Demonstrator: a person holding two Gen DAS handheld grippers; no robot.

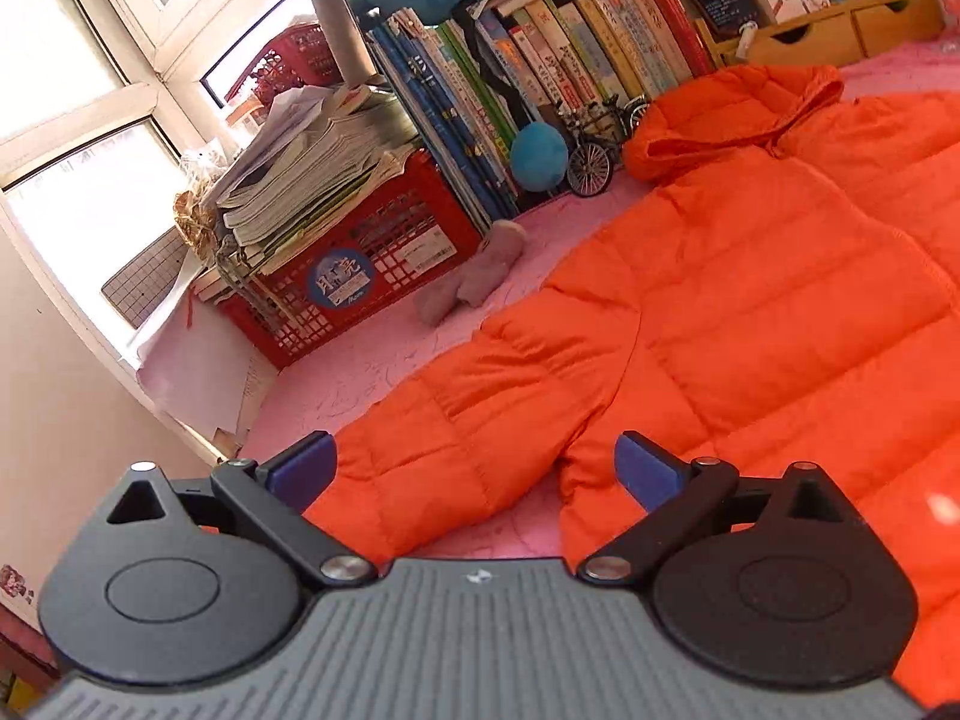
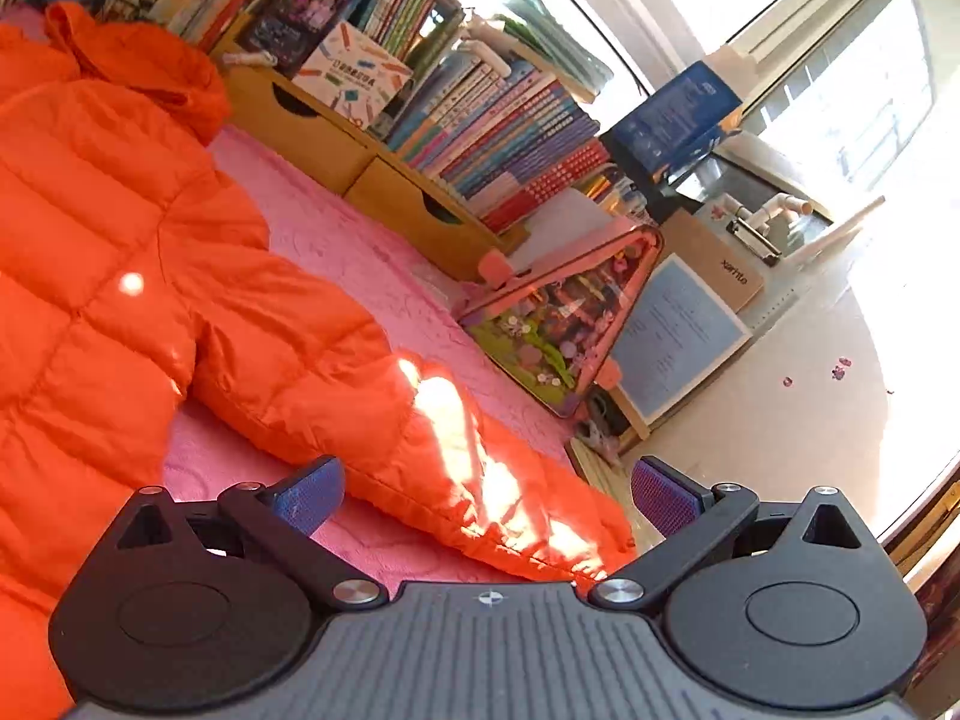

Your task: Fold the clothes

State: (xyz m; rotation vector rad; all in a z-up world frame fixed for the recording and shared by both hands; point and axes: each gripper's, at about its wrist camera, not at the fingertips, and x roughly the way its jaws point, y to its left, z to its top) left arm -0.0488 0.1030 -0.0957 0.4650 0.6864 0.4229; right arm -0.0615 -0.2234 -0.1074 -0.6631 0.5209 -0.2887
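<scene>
Jacket (image 1: 750,300) spread flat on pink table (image 1: 372,372), both sleeves out, no fold visible; my left hand-held gripper (image 1: 474,468) and right hand-held gripper (image 2: 486,492) gape empty over cuffs.

We see a pink surface (image 1: 372,372) backed by a long row of books (image 1: 576,60). Left of the books sits a red crate (image 1: 360,264) under bright windows (image 1: 72,138); right of them, sunlight floods a pale floor (image 2: 798,420).
</scene>
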